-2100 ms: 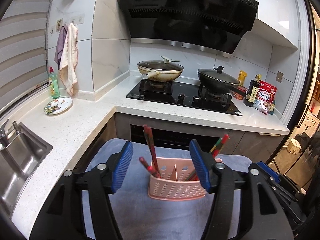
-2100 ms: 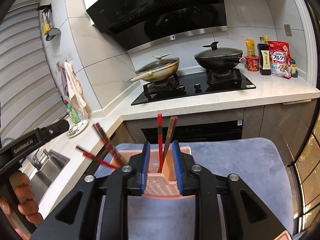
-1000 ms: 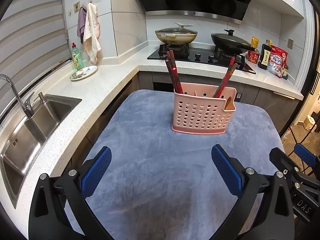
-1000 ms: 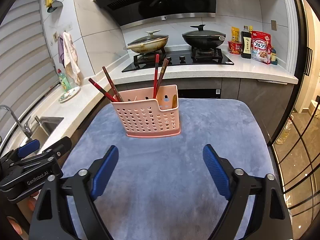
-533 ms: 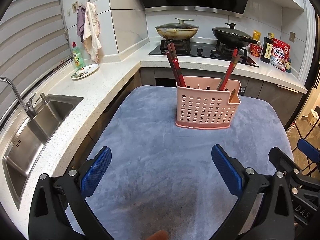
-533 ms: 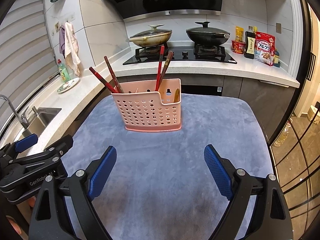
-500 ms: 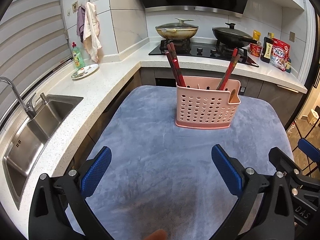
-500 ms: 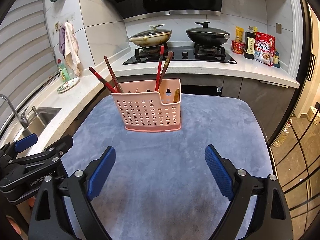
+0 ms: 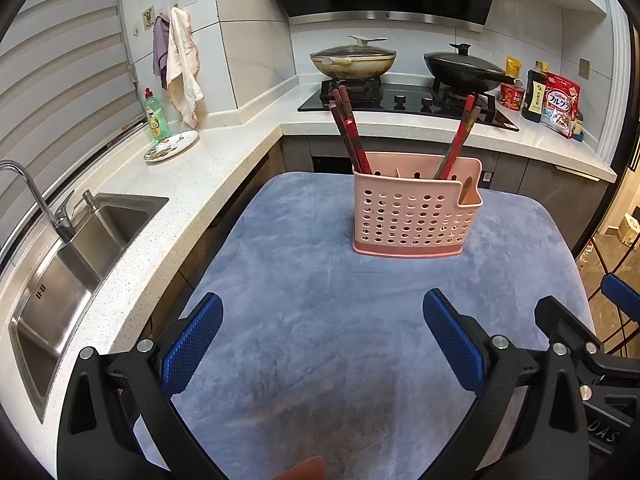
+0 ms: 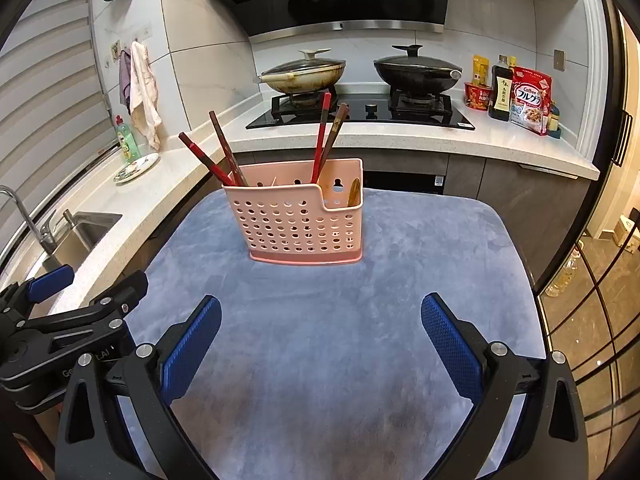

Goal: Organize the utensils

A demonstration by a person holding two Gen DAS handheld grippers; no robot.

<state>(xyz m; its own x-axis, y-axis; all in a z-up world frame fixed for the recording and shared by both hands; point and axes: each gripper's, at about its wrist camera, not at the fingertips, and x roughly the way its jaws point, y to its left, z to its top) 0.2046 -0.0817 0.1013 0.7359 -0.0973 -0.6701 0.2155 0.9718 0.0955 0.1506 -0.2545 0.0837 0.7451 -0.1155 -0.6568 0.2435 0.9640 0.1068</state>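
The pink perforated utensil holder (image 9: 416, 216) stands upright on the blue cloth-covered desk (image 9: 320, 340), toward its far edge, nearer the stove side than the near side. Two dark red chopsticks (image 9: 350, 130) lean left out of its left compartment; a second pair of chopsticks (image 9: 458, 138) leans right from a compartment further right; a wooden utensil (image 10: 353, 194) sits low in the notched end compartment. The left hand-held gripper (image 9: 322, 344) hangs over the near part of the cloth, jaws spread wide with nothing between them, well apart from the holder. The right hand-held gripper (image 10: 320, 346) has just been opening its jaws; they stand wide, with only bare cloth between them. Cloth between grippers and holder lies unobstructed. The desk's left edge runs just beside the white counter (image 9: 168, 208) and sink (image 9: 72, 264); its far edge lies near the stove counter; the right edge borders open floor (image 10: 588, 300).
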